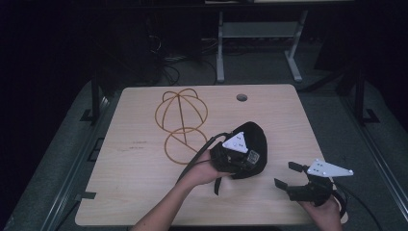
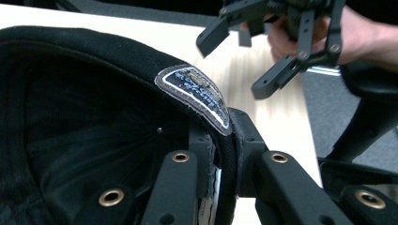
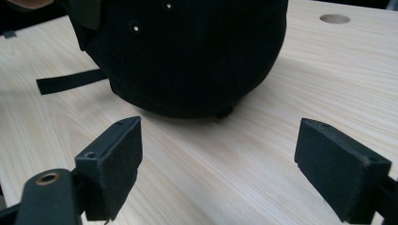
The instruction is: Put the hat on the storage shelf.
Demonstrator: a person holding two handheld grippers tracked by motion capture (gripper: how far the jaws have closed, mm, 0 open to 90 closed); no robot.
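The left gripper (image 2: pixel 220 154) was clamped on the cap's (image 1: pixel 252 139) rim, steadying it on the desk (image 1: pixel 144 192). Beside the cap, the right gripper (image 3: pixel 218 164) waited, jaws apart, likely to take the crown.

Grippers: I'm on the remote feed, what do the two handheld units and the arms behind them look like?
The left gripper and the right gripper are both black linkage frames with brass-coloured rivets and flat black rectangular pads. Each has a pale grey three-cornered plate on top, dotted with small dark holes. A black cable trails from the left one. The forearms are bare, with no sleeves showing.
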